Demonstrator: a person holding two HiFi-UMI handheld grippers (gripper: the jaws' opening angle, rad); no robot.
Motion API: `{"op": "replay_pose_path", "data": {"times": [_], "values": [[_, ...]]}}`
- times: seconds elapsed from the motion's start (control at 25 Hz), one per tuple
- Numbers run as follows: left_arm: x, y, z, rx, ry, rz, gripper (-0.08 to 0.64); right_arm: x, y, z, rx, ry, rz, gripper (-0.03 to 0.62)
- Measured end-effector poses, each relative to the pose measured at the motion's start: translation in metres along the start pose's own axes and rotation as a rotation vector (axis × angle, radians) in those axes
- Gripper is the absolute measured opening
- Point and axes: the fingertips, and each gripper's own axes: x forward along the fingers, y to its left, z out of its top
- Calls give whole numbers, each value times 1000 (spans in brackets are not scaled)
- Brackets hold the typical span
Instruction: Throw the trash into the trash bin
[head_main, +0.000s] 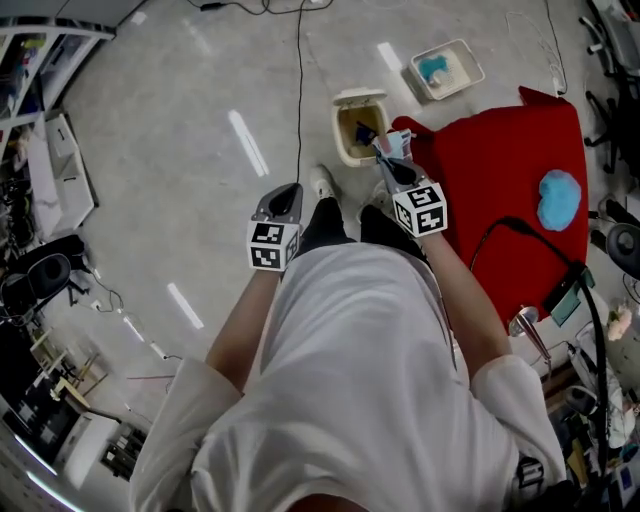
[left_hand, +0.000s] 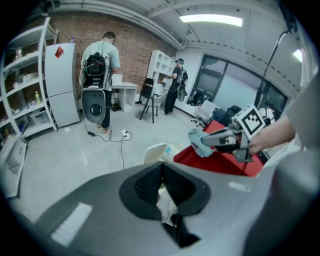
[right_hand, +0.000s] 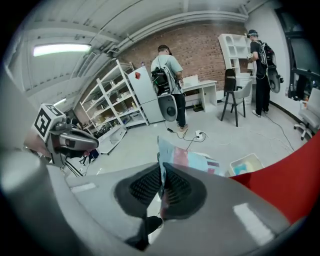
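A small cream trash bin (head_main: 358, 125) with its lid up stands on the floor by the corner of the red table (head_main: 500, 160); some dark trash lies inside. My right gripper (head_main: 385, 155) is shut on a pale blue and pink wrapper (right_hand: 187, 160), held just above the bin's near right rim. The left gripper view shows that wrapper (left_hand: 200, 142) crumpled at the right gripper's tips, with the bin (left_hand: 159, 150) below. My left gripper (head_main: 285, 198) hangs left of the bin, over my legs, jaws shut (left_hand: 161, 172). Nothing sticks out past its tips.
A white tray (head_main: 445, 68) with something blue in it lies on the floor beyond the bin. A blue cloth (head_main: 559, 198) rests on the red table. A black cable (head_main: 299, 90) runs across the floor. Two people stand at the back by desks and shelves (right_hand: 112, 112).
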Motion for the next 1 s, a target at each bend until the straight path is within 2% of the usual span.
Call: {"op": "replay_pose_path", "data": {"times": [0.24,0.48,1.0], "values": [[11,21,-13,2,15,10,5,26,3,-9,24,33,46,2],[27,42,-25,30,38,30,5,52,-9,-25,38,69,55,2],[80,63,-47,75,115,-3,5,129,-41,-67,148,127,67,2]]}}
